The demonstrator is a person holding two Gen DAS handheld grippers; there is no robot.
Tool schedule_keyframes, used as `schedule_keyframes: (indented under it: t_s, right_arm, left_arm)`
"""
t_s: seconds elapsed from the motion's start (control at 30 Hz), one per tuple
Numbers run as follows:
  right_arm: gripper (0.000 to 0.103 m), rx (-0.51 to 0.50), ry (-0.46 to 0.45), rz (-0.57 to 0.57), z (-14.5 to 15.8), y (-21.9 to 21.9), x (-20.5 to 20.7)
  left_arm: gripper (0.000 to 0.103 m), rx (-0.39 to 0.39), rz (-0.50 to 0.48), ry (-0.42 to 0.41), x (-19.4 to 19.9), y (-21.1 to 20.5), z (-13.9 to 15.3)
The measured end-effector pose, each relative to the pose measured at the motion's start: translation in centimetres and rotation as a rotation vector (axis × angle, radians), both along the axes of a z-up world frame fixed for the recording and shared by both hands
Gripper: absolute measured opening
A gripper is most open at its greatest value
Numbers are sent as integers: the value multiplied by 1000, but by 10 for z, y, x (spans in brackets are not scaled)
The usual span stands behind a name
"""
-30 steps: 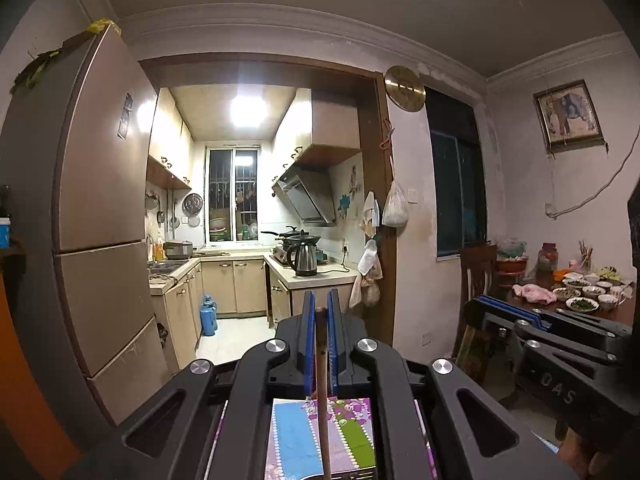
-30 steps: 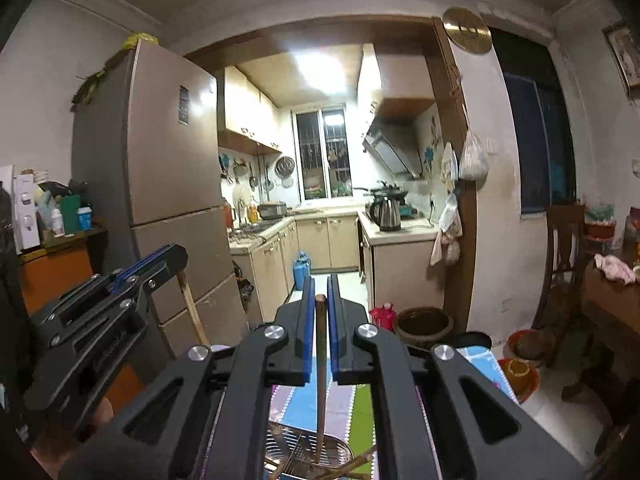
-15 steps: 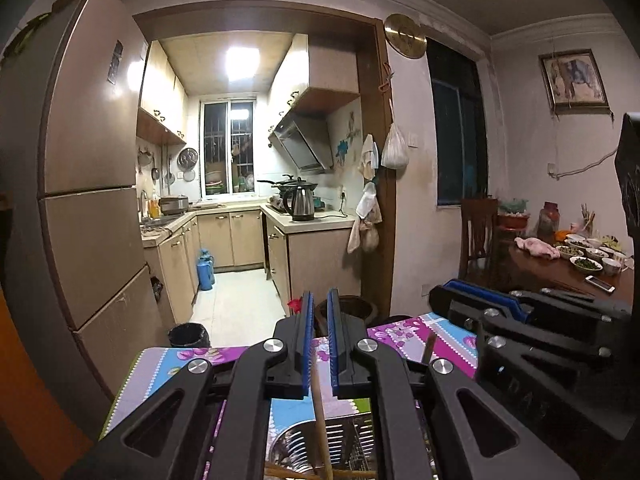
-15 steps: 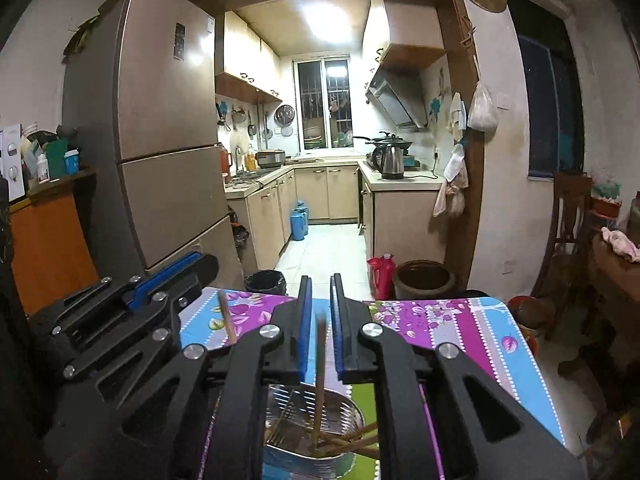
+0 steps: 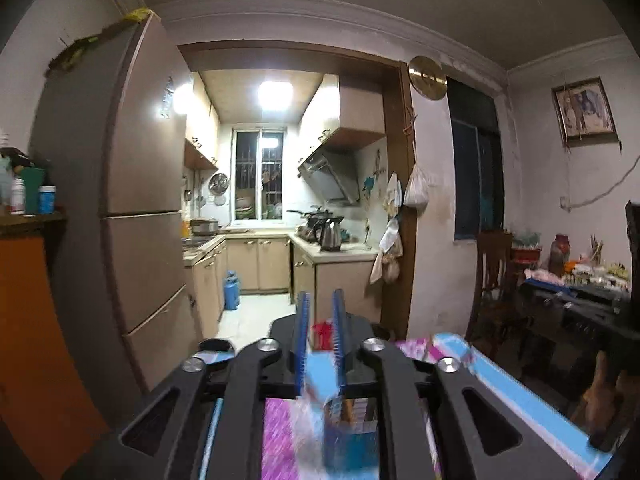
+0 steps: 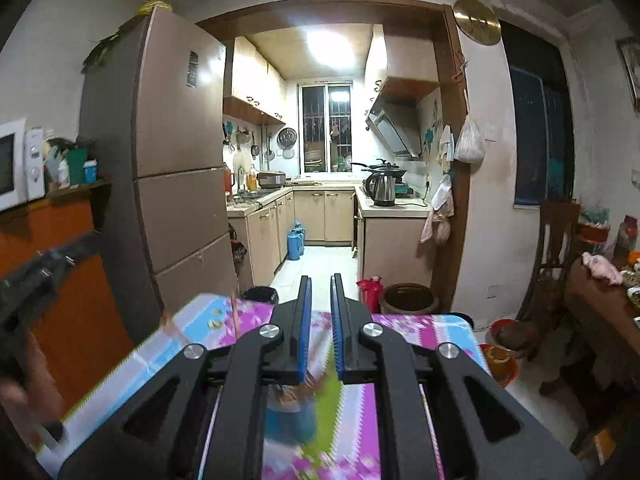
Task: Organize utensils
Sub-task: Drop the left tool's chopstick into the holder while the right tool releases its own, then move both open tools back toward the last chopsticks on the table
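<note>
In the left wrist view my left gripper [image 5: 320, 300] has its blue-padded jaws a small gap apart with nothing between them. Below it, blurred, stands a blue holder [image 5: 352, 436] with brown sticks in it on the flowered tablecloth [image 5: 500, 376]. In the right wrist view my right gripper [image 6: 320, 284] is also slightly open and empty. A blurred blue container [image 6: 290, 416] with sticks sits under its jaws. The left gripper [image 6: 36, 280] shows blurred at the left edge. Chopsticks [image 6: 235, 314] stand up near it.
Beyond the table are a tall fridge [image 6: 176, 168], the kitchen doorway, a brown pot [image 6: 408, 300] and red flask [image 6: 370, 290] on the floor. A wooden chair [image 6: 552, 248] and a dining table [image 5: 576, 292] with dishes are on the right.
Both grippers held a chopstick earlier; now both are slightly open and empty. Both views are blurred and have tilted upward from the metal basket.
</note>
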State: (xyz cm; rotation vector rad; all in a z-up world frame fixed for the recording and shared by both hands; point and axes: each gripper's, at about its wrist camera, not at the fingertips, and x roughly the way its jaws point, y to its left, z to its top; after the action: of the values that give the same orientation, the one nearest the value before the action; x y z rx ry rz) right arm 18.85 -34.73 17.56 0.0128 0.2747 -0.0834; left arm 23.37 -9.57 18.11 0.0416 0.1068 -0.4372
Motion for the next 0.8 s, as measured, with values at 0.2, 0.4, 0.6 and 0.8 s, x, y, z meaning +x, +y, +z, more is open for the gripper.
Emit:
schedule_keyframes:
  t_s: [0.2,0.4,0.6,0.8]
  right_arm:
    - [19,-20,155,-8,-65,-25,-112]
    - [19,-45,319,-96,-167,-21,-226]
    - [19,6,314,-97,-224,16,-282]
    - [19,-34,293,-65,-255,55,-284]
  left_arm:
    - [23,234,-66,68,-111,29,-64]
    - [23,373,-80,215,-190,52,-158]
    - [23,351,-21,296,-251,53,-227]
    - [23,374,4,243,-282,21,-253]
